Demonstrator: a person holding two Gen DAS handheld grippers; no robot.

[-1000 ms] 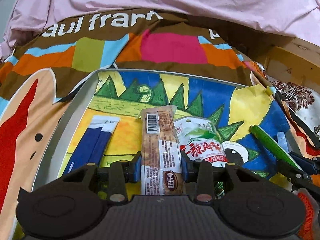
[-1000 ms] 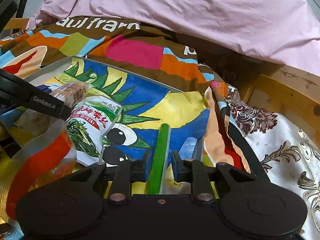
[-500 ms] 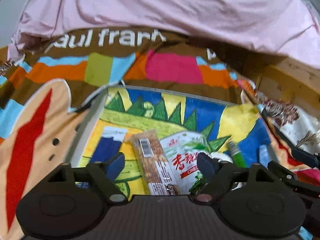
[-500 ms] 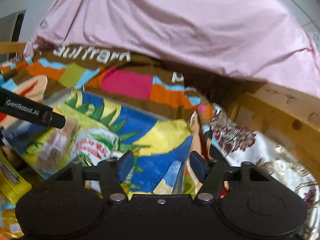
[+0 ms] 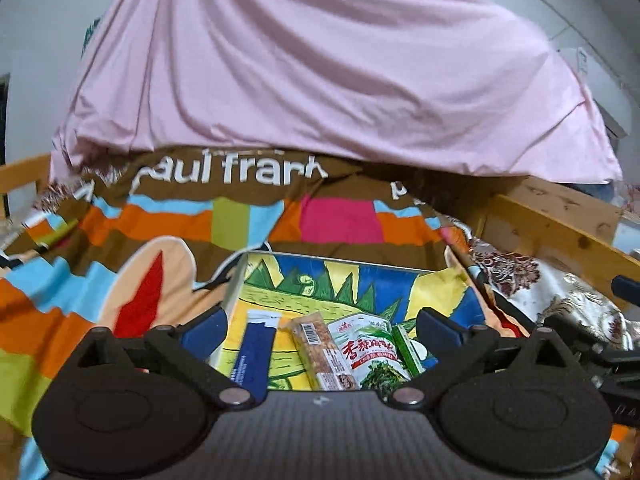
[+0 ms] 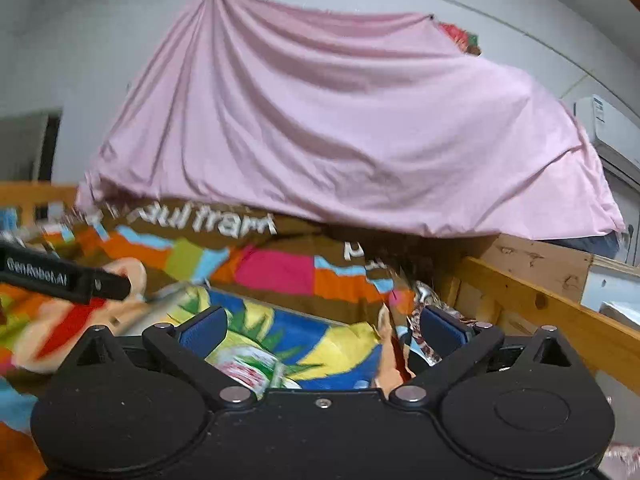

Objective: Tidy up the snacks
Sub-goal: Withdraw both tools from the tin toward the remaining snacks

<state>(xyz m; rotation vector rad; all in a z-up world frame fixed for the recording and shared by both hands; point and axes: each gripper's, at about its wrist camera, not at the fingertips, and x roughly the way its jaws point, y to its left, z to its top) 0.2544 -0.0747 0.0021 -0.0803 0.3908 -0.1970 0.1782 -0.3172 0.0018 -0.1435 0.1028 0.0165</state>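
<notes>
Left gripper (image 5: 318, 330): jaws just opened wide, nothing between; hangs above tray (image 5: 340, 261).

Right gripper (image 6: 320, 330): likewise just opened wide, empty; view blurred.

Snacks lie flat side by side in tray, long axes roughly 12–6: blue sachet (image 5: 256, 354) at 9 o'clock end, brown bar (image 5: 324, 354), seaweed pouch (image 5: 370, 354), green stick (image 5: 408, 346) at 3 o'clock end. Row looks deliberate, sorted for tidiness.

Judgement: both releases done; jaws left wide to clear packets.

Left gripper (image 5: 320, 326): jaws opening wide, brown snack bar (image 5: 324, 354) now lying released in tray (image 5: 236, 292).
Right gripper (image 6: 320, 324): jaws opening wide, green stick no longer between them.
Both: backing away, upward.
</notes>
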